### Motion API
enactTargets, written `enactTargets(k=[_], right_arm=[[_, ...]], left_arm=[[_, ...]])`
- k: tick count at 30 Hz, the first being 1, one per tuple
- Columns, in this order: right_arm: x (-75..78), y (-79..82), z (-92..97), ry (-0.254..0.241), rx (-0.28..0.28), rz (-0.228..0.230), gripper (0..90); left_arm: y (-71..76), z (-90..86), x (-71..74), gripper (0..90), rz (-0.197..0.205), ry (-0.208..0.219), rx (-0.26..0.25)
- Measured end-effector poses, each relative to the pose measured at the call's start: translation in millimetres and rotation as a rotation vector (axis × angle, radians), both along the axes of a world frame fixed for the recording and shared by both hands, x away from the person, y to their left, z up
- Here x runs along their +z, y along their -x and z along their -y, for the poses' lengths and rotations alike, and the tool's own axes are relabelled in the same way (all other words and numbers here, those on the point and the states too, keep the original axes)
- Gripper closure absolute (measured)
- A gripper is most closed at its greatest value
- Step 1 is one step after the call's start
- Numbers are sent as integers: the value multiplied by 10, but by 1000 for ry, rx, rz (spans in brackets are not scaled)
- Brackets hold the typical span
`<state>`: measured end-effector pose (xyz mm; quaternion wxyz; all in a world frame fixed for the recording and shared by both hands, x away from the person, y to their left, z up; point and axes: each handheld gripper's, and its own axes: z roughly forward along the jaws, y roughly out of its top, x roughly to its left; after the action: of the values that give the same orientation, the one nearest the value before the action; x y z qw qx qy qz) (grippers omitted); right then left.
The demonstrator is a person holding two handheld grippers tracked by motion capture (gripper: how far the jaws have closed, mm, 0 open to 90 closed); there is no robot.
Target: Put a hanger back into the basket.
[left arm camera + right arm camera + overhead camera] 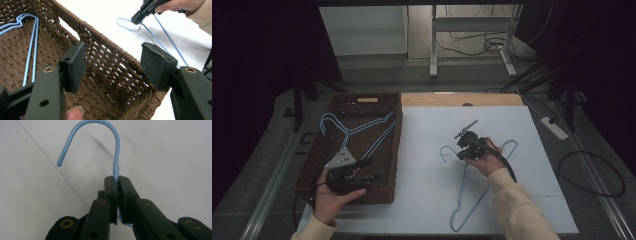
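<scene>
Far floor: a white power strip (554, 128) lies right of the table.
Cables: black leads (597, 172) loop on the floor at right.
Behind table: a white desk frame (472, 37) stands over tangled wires.

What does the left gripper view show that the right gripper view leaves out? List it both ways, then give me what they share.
Left gripper view: the left gripper, its fingers apart over the brown wicker basket, and the blue hanger in the basket. Right gripper view: up close, the right gripper shut on the neck of the blue hanger on the table, just below its hook. Shared: that hanger, the right gripper on it, and the white table.
</scene>
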<state>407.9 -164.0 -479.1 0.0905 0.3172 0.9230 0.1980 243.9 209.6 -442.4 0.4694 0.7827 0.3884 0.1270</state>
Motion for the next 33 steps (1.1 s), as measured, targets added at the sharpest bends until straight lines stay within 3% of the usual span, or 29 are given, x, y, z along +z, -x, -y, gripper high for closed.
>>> enactTargets(k=[5,17,33], right_arm=[[58,80,28,-61,-45,26,863],[100,235,45,-137,-91,94,863],[141,380,95,-210,-126,121,863]], left_arm=[[0,11,-4,372,-2,0,-4],[1,74,-8,372,-5,-5,-14],[12,215,-7,371,-14,-1,-52]])
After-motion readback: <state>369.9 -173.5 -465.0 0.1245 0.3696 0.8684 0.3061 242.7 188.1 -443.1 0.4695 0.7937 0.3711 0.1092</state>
